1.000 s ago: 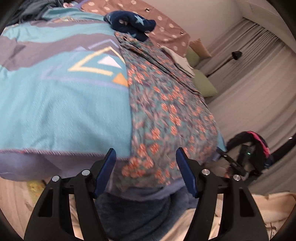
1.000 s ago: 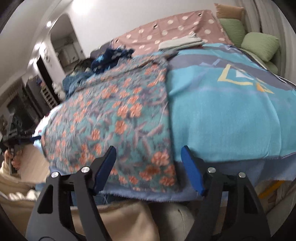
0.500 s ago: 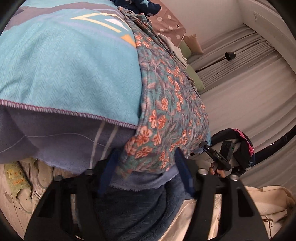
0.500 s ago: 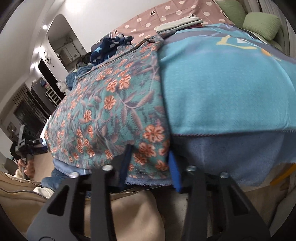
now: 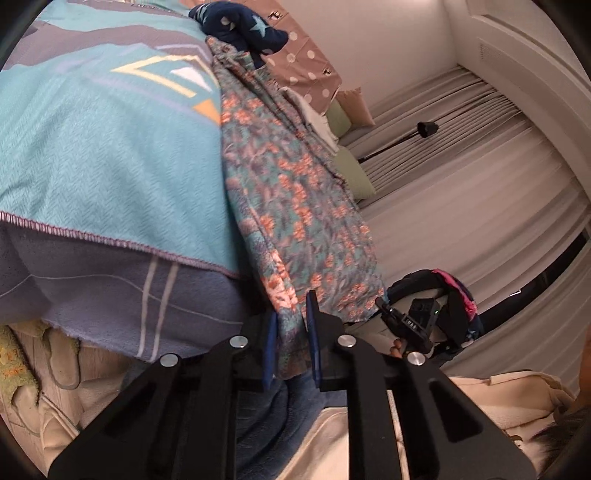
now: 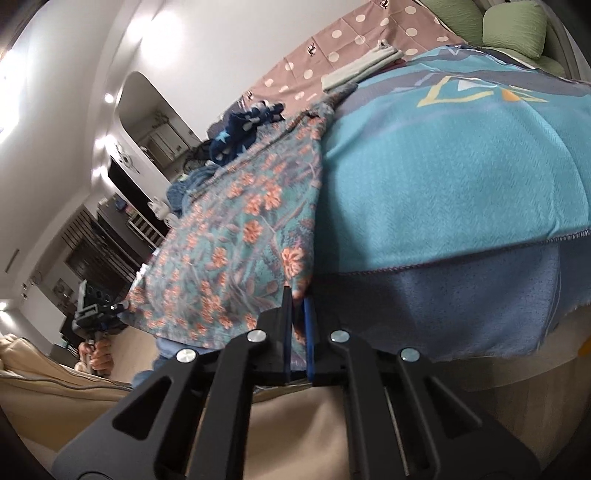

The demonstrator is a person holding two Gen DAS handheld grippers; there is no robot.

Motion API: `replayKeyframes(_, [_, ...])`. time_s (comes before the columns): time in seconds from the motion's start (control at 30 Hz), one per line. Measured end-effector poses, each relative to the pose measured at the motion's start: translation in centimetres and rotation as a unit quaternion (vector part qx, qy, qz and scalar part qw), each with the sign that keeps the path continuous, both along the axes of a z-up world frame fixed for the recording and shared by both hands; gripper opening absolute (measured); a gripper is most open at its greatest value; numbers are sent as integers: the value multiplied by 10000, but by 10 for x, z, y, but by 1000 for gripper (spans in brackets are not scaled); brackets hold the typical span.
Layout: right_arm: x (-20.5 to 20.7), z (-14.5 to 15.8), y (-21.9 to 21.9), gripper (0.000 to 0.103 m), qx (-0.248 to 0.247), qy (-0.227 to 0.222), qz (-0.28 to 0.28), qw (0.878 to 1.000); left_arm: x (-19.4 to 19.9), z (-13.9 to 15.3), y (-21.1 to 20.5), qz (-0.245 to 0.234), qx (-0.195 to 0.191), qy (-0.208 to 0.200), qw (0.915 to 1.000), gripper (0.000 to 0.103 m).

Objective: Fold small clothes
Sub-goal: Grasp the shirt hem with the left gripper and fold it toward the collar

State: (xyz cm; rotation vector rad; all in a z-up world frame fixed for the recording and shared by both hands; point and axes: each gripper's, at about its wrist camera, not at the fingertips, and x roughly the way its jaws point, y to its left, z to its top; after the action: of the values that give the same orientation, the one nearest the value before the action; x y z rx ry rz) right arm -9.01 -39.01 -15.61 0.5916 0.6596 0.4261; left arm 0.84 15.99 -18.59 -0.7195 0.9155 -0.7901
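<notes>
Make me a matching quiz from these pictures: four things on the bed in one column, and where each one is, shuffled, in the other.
Things:
1. floral garment
2. navy star garment
3. turquoise blanket
4. green pillow

Places or states:
A. crumpled at the far end of the floral cloth
B. near edge pinched by both grippers
C. at the bed's far corner
D. spread over the bed, partly under the floral cloth

Pairs: 1-B, 2-A, 3-D, 4-C

Bed w/ teal blanket, floral garment on top.
</notes>
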Motion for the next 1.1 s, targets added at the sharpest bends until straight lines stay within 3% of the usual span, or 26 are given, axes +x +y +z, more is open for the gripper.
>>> replayKeyframes(0.1, [-3,7,-3,5,332,-231,65,9992,-1,11,4,176,-193,-183,9995,6])
replayKeyframes(0.27, [-4,26,-12,3,1014,-739,55,9921,-1,36,10,287,-443,-488,9974,5])
replayKeyframes(0.63, [23,82,-17,2,1386,-1239,-76,9825,29,85,24,622,-811,-722,9921,5])
replayKeyframes(0.83, [74,114,-28,2,1771,-1310,-146,9753,64,115,27,776,-844,-832,9899,5])
replayKeyframes(1.1, [185,159,-36,2,1666,-1110,-197,9796,143,158,31,940,-755,-899,9886,5])
